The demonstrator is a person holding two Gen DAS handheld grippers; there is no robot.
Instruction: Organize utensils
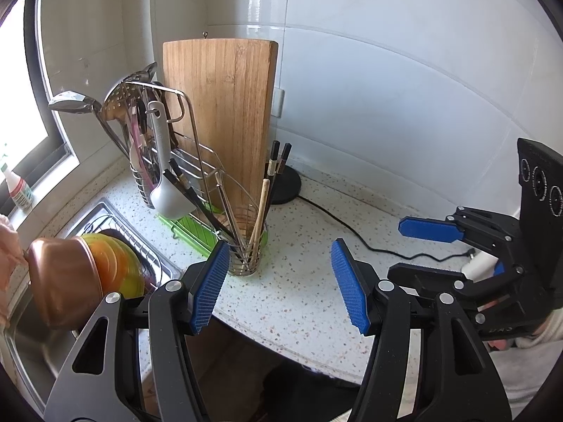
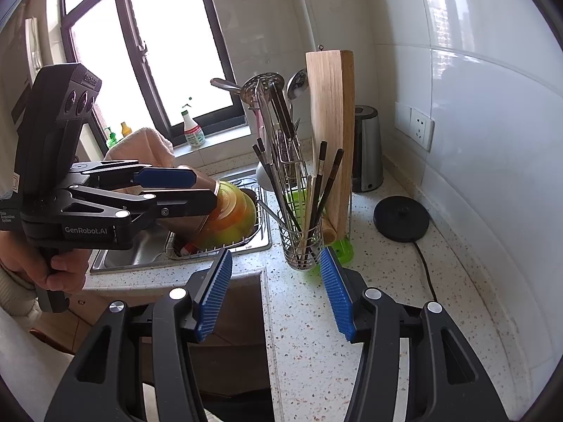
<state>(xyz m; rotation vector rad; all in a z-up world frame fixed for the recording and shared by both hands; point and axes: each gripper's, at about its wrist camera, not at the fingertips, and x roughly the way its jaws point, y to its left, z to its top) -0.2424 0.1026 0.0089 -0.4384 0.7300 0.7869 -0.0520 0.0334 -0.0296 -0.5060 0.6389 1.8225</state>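
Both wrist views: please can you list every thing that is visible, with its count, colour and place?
wire utensil cup: one, silver, on the counter, holding chopsticks
chopsticks: several, dark and pale, upright in the cup
cutting board: one, wooden, upright behind the cup
rack: one, silver wire, beside the sink, holding ladles
grey ladle: one, hanging on the rack
bowls: yellow-orange, stacked in the sink
kettle: one, steel, behind the board
kettle base: one, black, on the counter
spray bottle: one, white, on the windowsill
left gripper: open, empty
right gripper: open, empty

Bare counter [image 1: 316, 232] right of chopstick holder [image 1: 246, 246]
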